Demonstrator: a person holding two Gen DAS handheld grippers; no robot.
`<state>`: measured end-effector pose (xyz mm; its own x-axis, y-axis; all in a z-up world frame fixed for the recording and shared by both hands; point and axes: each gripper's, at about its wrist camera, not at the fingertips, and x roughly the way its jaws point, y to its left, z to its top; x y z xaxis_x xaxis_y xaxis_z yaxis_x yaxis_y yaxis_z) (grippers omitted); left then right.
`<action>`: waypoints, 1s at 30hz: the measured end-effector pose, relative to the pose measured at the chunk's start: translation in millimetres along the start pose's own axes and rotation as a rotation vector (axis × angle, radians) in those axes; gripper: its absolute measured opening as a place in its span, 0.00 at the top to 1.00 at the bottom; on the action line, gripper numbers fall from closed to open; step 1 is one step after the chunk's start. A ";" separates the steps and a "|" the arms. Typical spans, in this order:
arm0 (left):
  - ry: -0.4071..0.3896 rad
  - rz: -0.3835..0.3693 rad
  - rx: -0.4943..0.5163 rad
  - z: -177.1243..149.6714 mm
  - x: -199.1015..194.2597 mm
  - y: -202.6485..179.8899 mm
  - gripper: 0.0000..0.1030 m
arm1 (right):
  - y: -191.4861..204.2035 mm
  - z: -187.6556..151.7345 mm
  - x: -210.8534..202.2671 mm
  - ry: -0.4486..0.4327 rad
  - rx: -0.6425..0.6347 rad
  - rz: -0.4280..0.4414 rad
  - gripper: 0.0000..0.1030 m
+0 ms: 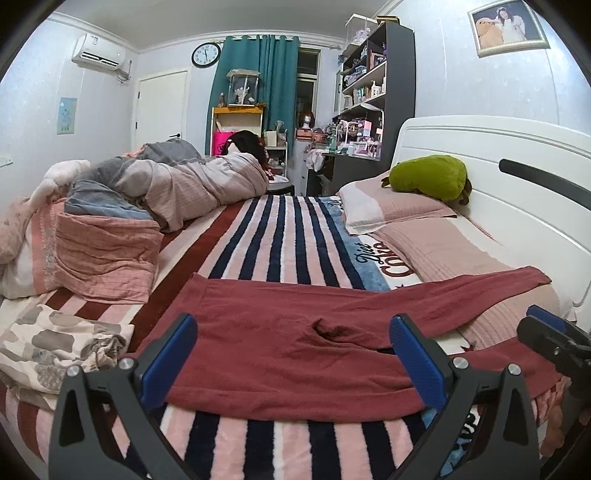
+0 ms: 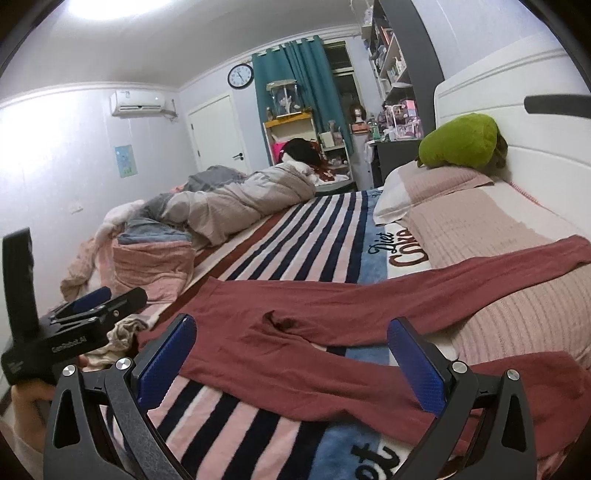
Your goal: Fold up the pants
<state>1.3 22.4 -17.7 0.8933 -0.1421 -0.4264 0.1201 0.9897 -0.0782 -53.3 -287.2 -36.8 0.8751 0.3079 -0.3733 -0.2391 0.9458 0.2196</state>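
The left tool (image 1: 293, 354) and right tool (image 2: 291, 354) are hovering with jaws spread wide, gripping nothing. The pants (image 1: 280, 343) are lying flat on the striped blanket (image 1: 288, 236), waistband leftward, legs extending rightward onto the pillow (image 1: 454, 254).

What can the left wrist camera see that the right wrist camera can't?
Only the left wrist view shows the framed picture on the wall and the patterned cloth. Only the right wrist view shows the ceiling light and a hand holding the left gripper. Both show the red pants spread flat on the striped blanket, and the green plush.
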 end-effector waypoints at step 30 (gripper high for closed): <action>0.379 -0.067 -0.344 -103.0 154.9 94.6 0.07 | -89.4 -112.5 95.9 0.280 0.473 0.013 0.25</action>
<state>106.5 92.1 -184.0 0.6613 -0.2645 -0.7019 -0.0350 0.9238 -0.3812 4.6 -330.6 -193.6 0.7123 0.3961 -0.5794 0.0225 0.8122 0.5830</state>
